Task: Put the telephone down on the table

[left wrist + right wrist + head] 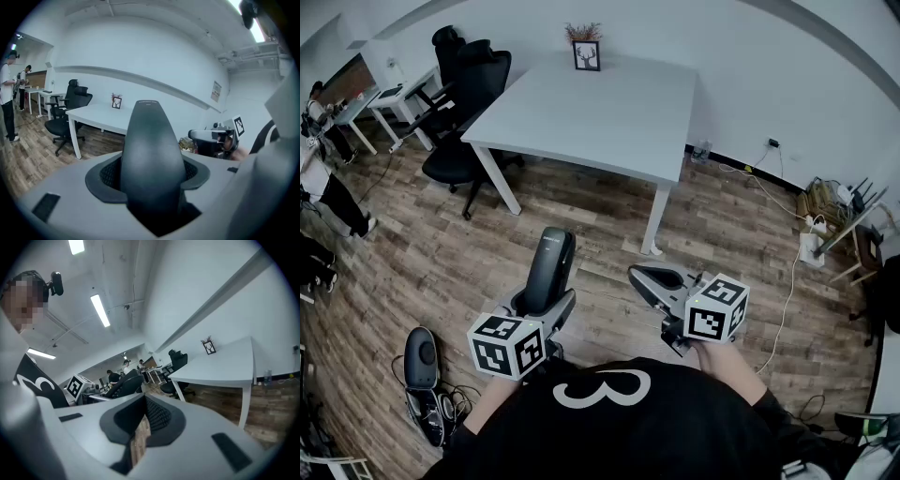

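Telephone (pixel 549 262) upright, pinched in left tongs (pixel 543 302) | right tongs (pixel 645 277) closed, empty, level

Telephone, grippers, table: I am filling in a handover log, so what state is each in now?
telephone: upright, off the table, clamped in the left gripper
left gripper: shut on the telephone
right gripper: jaws nearly together, nothing between them
table: standing ahead, a picture frame at its far edge
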The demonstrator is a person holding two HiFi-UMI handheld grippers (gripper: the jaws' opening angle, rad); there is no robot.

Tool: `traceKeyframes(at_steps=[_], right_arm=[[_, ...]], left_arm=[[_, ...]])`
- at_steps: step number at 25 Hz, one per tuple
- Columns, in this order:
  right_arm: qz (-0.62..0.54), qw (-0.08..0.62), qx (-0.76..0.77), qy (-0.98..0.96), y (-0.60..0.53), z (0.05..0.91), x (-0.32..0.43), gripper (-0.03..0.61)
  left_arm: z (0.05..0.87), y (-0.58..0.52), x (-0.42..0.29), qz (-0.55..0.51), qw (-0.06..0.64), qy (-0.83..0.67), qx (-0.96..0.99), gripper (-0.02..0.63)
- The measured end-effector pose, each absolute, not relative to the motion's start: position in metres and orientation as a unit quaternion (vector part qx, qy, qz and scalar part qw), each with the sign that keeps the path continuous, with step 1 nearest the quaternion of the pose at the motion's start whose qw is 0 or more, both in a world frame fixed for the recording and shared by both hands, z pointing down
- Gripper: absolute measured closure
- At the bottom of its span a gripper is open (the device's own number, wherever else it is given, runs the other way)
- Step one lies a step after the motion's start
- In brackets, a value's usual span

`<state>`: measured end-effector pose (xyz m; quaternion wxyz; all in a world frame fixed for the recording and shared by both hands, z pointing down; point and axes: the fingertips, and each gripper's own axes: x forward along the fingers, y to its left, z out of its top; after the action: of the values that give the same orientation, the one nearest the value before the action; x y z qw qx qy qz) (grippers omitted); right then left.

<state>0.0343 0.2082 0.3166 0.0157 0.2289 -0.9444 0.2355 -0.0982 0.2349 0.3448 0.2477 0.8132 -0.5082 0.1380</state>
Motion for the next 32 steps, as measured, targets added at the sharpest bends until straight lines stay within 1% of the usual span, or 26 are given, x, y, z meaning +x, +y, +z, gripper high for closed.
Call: traceKeyframes(at_steps=[9, 12, 16, 21, 27, 32], right_arm=[[0.218, 0.024, 0.215, -0.952, 0.218, 0.314, 0.042, 0.572], [0.217, 0.014, 0.213, -0.953, 0.219, 0.309, 0.047, 0.572], [0.227, 0.007, 0.225, -0.948, 0.218, 0.311, 0.055, 0.571], [0.248, -0.019, 0.214, -0.944, 0.213, 0.306, 0.062, 0.571], [0.262, -0.032, 0.216, -0.940, 0.212, 0.309, 0.066, 0.572], [0.266, -0.028, 0.217, -0.939, 0.207, 0.315, 0.063, 0.571]], left_arm=[[0.343, 0.245, -0.086, 0.142, 0.254, -0.514, 0.807, 0.324], [0.338, 0.248, -0.079, 0.137, 0.252, -0.510, 0.811, 0.324], [0.334, 0.253, -0.074, 0.127, 0.267, -0.504, 0.812, 0.324], [0.329, 0.248, -0.072, 0.127, 0.263, -0.509, 0.810, 0.324], [0.326, 0.250, -0.073, 0.126, 0.263, -0.510, 0.810, 0.324], [0.336, 0.249, -0.079, 0.127, 0.274, -0.512, 0.804, 0.324]])
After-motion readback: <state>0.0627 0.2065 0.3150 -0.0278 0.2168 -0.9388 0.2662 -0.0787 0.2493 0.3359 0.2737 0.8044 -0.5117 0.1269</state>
